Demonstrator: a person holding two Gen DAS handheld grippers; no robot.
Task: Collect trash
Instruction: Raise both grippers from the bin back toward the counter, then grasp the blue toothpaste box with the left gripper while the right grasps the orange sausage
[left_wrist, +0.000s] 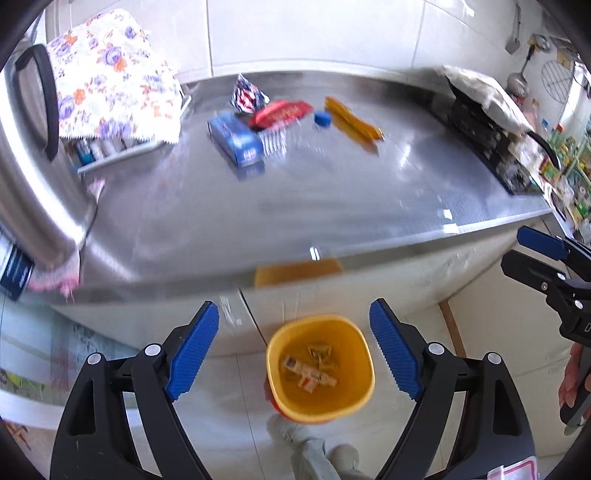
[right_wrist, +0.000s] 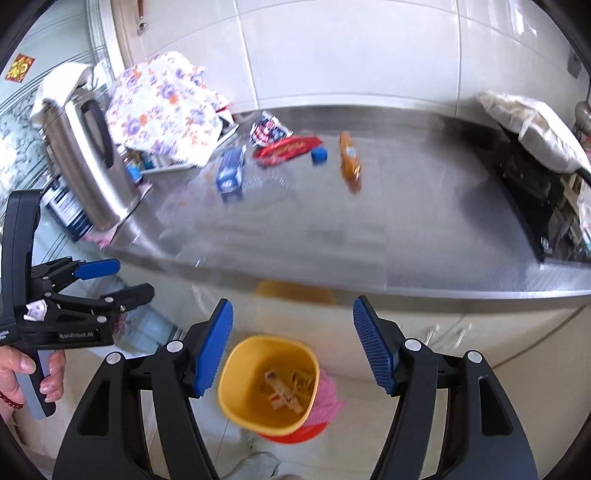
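Several scraps already lie in the yellow bin, which stands on the floor below the front edge of the steel surface; they look like small printed wrappers or cartons, though blur keeps me from naming them. That much of the job seems done.

What is left sits in a cluster at about 12 o'clock on the surface, toward the back wall. From the left wrist view: a blue carton at the near left of the group, a crumpled blue-and-white wrapper behind it, a red packet beside that, a clear ridged plastic piece just in front of the red packet, a blue bottle cap to the right, and a yellow-orange wrapper at about 1 o'clock. All rest on the surface, none in hand.

Both tools hang over the bin with nothing in them. The left gripper has its jaws spread wide, and the right gripper likewise has its jaws spread wide, the bin showing between the blue pads in each view.

I judge the task as under halfway: roughly six pieces remain, well apart from the bin, and each calls for a reach up to the surface and a carry down.
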